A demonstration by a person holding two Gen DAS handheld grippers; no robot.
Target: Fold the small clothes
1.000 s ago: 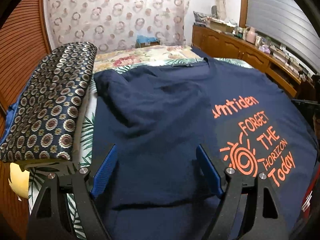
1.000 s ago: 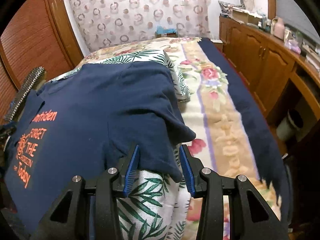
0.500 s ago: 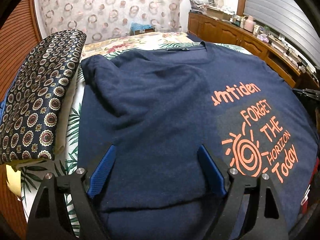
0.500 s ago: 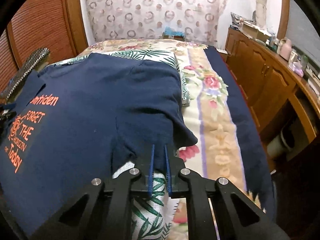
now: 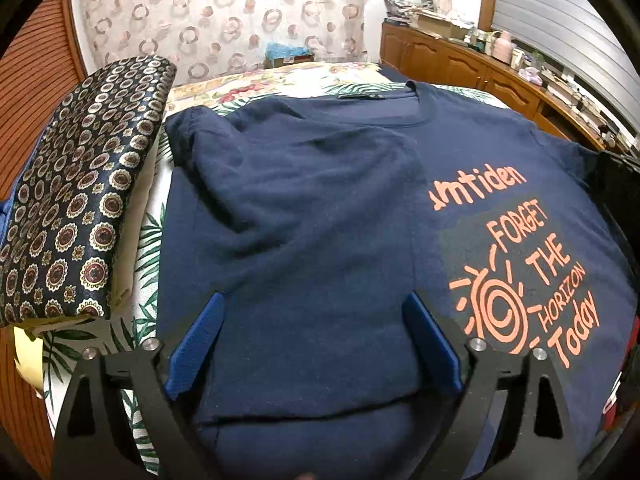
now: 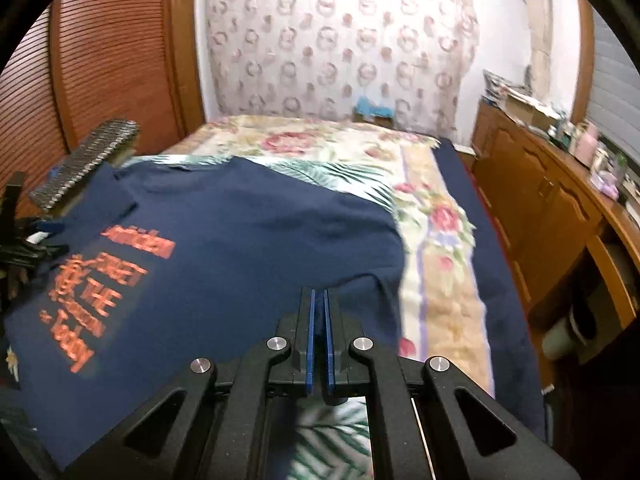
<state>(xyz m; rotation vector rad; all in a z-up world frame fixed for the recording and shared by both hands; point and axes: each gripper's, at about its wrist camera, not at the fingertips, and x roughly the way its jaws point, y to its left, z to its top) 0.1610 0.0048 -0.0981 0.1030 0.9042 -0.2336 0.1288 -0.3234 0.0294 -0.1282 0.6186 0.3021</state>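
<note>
Patterned curtain (image 5: 224,20) behind bed (image 6: 440,248); wooden cabinets (image 6: 552,208) right.

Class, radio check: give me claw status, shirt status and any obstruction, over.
Left claw open, over the shirt. Right claw shut on the shirt's edge. Left side folded in, right side flat. Cushion beside the shirt, not blocking.

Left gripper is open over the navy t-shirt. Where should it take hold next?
Probably the bottom hem of the navy t-shirt, coming in low from the near edge. The hem lies flat just ahead of the open left gripper, and that side's sleeve is already folded in. The right gripper is shut on the opposite sleeve.
</note>
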